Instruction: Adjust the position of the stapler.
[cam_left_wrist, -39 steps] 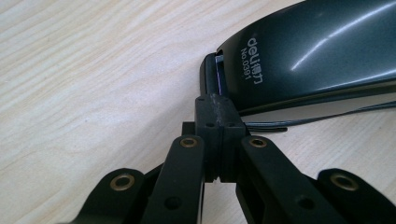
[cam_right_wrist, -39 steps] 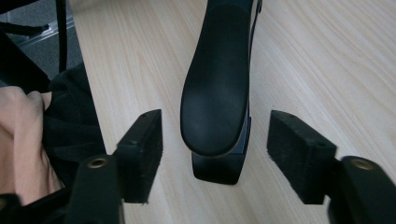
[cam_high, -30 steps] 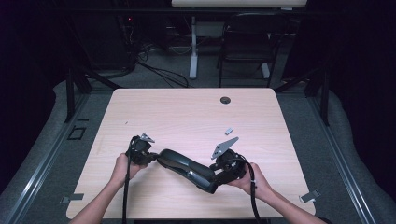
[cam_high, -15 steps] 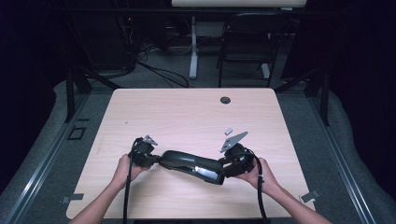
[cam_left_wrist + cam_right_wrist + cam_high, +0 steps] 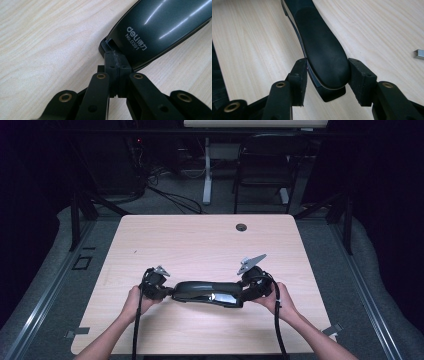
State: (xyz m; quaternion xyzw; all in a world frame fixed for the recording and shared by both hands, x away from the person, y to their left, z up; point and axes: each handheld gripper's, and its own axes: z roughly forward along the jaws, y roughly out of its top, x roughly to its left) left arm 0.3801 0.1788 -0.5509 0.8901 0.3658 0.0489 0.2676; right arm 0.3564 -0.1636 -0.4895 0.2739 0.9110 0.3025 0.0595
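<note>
A long black stapler (image 5: 207,291) lies crosswise near the table's front edge, held at both ends. My left gripper (image 5: 167,291) is shut on its left end. In the left gripper view the jaws (image 5: 117,67) pinch a small black tab at the stapler's (image 5: 160,27) glossy end, which is marked "deli No.0391". My right gripper (image 5: 245,292) clasps the right end. In the right gripper view the matte rounded handle tip of the stapler (image 5: 322,50) sits between the jaws (image 5: 328,80), with both pads against its sides.
The light wooden table (image 5: 200,240) has a round cable hole (image 5: 241,227) near its far edge. A small metal staple strip (image 5: 419,53) lies on the wood to the right of the stapler. A chair (image 5: 265,165) and desk legs stand beyond the table.
The right hand has moved the stapler's right end away from the front edge and to the right. The stapler has swung from a slant to nearly level. The left gripper has hardly moved.
</note>
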